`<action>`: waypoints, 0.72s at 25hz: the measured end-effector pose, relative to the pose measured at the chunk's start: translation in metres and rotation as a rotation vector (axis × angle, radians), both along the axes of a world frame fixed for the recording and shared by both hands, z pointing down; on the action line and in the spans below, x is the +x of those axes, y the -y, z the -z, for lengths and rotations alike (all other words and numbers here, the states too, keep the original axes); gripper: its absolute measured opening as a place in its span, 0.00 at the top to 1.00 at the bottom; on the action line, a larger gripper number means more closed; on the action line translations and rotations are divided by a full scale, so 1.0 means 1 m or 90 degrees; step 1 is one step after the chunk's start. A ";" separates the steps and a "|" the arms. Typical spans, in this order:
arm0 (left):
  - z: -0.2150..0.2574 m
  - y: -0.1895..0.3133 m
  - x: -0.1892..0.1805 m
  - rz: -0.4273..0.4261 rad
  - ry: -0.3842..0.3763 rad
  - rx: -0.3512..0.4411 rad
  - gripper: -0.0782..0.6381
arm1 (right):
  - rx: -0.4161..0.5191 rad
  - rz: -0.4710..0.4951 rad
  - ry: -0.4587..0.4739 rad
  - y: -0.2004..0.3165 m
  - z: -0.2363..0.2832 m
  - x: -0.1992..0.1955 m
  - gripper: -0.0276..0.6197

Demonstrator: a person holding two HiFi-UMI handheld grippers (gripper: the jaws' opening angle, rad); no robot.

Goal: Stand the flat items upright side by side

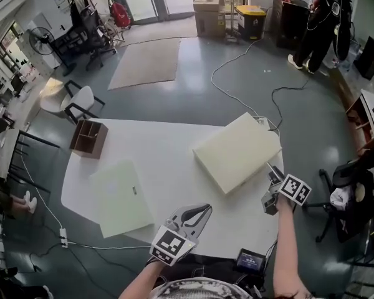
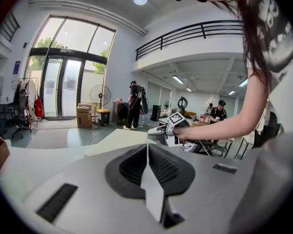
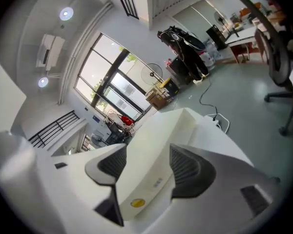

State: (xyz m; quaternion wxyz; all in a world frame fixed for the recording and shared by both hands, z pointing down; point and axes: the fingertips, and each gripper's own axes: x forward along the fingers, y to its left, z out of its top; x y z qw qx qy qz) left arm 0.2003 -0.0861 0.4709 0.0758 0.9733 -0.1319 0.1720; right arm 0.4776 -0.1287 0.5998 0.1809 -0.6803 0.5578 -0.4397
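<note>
A thick cream-coloured rectangular slab (image 1: pixel 237 151) lies flat on the right half of the white table (image 1: pixel 168 142). It is turned diagonally, with one corner towards the far edge. Its near side face carries a round yellow sticker (image 3: pixel 137 203) (with a small grey mark just beside it). A thin pale-green rectangular sheet (image 1: pixel 118 198) lies flat at the table's near left, well apart from the slab, with a small dark label near its right edge.

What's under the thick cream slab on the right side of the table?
The cream slab lies flat on the white table; nothing sticks out from beneath its edges. Its underside is covered, so anything thin below it cannot be seen.
</note>
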 end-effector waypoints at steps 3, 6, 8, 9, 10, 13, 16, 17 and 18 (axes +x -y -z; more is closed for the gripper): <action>-0.005 0.006 0.001 0.012 0.016 0.004 0.86 | -0.024 -0.025 0.039 0.015 -0.028 0.015 0.44; -0.011 0.011 -0.004 0.028 0.030 0.001 0.86 | -0.046 -0.025 0.061 0.030 -0.047 0.018 0.37; -0.016 0.015 -0.007 0.037 0.039 0.000 0.87 | -0.055 -0.029 0.076 0.039 -0.056 0.018 0.34; -0.018 0.016 -0.008 0.041 0.044 0.000 0.86 | -0.058 -0.034 0.082 0.043 -0.059 0.019 0.32; -0.020 0.017 -0.008 0.046 0.049 0.000 0.87 | -0.061 -0.038 0.086 0.046 -0.062 0.019 0.31; -0.021 0.019 -0.008 0.057 0.056 -0.001 0.87 | -0.061 -0.050 0.087 0.050 -0.066 0.019 0.31; -0.021 0.021 -0.008 0.061 0.061 0.003 0.87 | -0.061 -0.070 0.087 0.053 -0.068 0.023 0.36; -0.021 0.022 -0.008 0.062 0.063 0.005 0.86 | -0.062 -0.075 0.091 0.054 -0.069 0.024 0.37; -0.020 0.023 -0.009 0.064 0.065 0.008 0.86 | -0.064 -0.077 0.094 0.056 -0.070 0.025 0.38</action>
